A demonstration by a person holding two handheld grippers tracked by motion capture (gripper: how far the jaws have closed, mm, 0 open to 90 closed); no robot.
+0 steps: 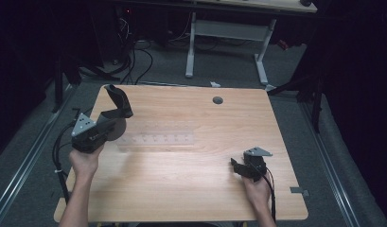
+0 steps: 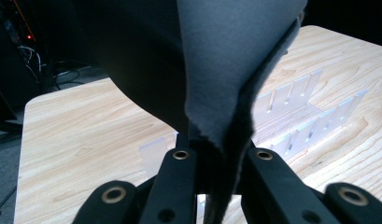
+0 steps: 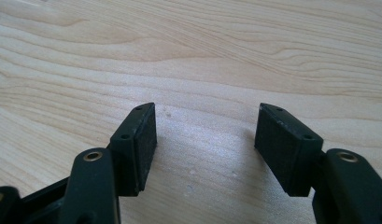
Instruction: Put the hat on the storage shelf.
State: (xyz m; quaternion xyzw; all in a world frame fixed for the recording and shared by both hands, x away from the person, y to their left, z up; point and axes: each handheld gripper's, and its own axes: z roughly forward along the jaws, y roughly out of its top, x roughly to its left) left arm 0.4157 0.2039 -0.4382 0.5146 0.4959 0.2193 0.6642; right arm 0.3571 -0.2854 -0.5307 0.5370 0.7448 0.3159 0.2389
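Carrying a dark grey felt piece (image 1: 118,101) clamped in our left gripper (image 1: 107,124) above the clear slotted rack (image 1: 158,139), we judge slotting it in comes next; our right gripper (image 1: 237,166) rests open, empty, on the worktop (image 1: 191,189).

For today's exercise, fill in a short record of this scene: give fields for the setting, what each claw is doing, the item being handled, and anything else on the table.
setting: light wooden table in a dark room
left claw: shut on a dark grey felt piece, held up above the table's left side
right claw: open, nothing between its pads, low over bare wood at the table's right
felt piece: curved, thin, soft-edged, rising from the jaws
other item: clear slotted rack lying near the table's middle, right of the left claw
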